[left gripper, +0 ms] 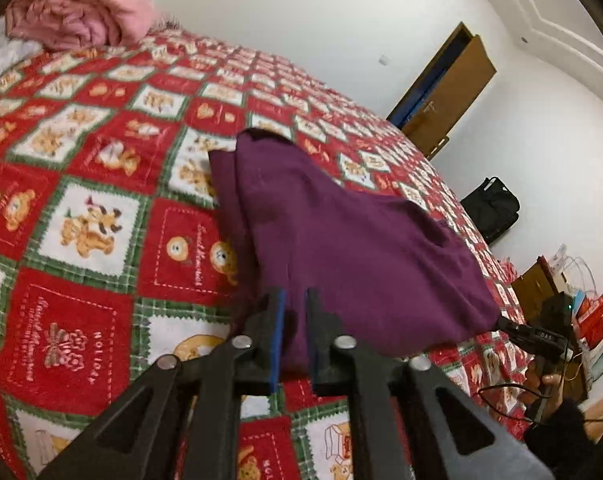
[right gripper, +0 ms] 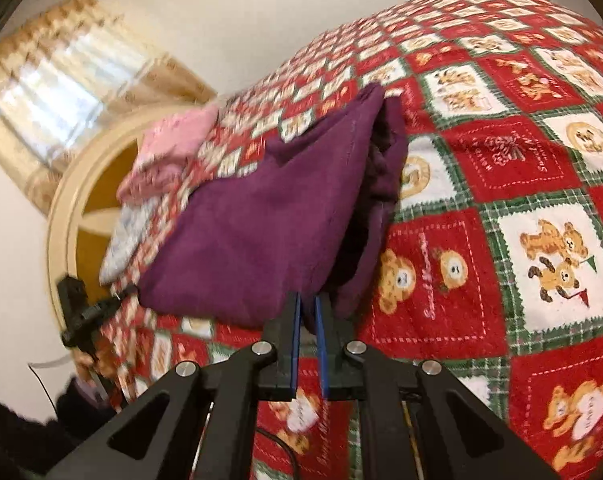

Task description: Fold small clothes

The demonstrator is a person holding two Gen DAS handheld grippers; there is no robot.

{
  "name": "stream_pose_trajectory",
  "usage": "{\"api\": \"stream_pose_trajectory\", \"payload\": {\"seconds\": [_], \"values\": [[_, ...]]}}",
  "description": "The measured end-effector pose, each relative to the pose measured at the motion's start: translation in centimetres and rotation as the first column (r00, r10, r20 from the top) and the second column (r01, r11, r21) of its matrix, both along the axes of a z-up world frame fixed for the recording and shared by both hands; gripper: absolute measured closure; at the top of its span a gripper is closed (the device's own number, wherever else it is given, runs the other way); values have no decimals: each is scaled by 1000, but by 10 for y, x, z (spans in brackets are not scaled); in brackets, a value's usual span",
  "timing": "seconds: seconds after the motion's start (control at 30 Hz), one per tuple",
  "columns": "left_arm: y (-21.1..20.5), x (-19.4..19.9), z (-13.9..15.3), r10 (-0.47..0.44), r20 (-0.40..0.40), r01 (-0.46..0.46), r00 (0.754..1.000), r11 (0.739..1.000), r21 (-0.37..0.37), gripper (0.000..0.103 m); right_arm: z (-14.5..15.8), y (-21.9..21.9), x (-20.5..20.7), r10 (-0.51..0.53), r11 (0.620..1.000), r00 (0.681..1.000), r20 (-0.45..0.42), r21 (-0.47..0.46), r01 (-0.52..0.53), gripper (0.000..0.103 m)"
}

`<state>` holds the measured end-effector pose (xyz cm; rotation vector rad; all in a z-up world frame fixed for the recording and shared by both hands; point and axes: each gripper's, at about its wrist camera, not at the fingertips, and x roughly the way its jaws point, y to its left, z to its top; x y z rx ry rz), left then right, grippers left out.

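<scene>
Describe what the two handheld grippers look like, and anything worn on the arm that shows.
Both the left gripper and the right gripper are matte black, with triangular cut-outs in the linkage arms, round silver pivot pins and blue pads lining the fingers. In the left wrist view, a thin black cable loops near the right gripper's handle, above a dark fuzzy sleeve.

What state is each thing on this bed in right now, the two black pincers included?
Purple cloth garment: lifted at near edge, far end on bed.
Left gripper: shut on the garment.
Right gripper: shut on the garment.
Pink blanket: bundled at the headboard.
Brown door: ajar.
</scene>
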<state>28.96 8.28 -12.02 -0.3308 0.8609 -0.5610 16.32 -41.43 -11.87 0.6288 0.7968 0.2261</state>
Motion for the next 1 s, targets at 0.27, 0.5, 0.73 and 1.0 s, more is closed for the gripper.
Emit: {"api": "stream_pose_trajectory", "payload": {"seconds": [0.27, 0.5, 0.73, 1.0], "values": [[-19, 8, 0, -21, 28, 19, 999, 997, 80, 86, 7, 4, 11, -49, 999, 998, 50, -9, 49, 25], [-29, 18, -15, -87, -55, 89, 995, 995, 47, 86, 2, 57, 34, 129, 977, 992, -14, -172, -130, 65], [-28, 4, -2, -154, 7, 154, 988, 980, -126, 99, 3, 57, 37, 169, 976, 985, -33, -134, -171, 98], [-4, -14, 27, -108, 123, 124, 986, 983, -137, 100, 28, 22, 11, 117, 988, 993, 15, -106, -115, 98]]}}
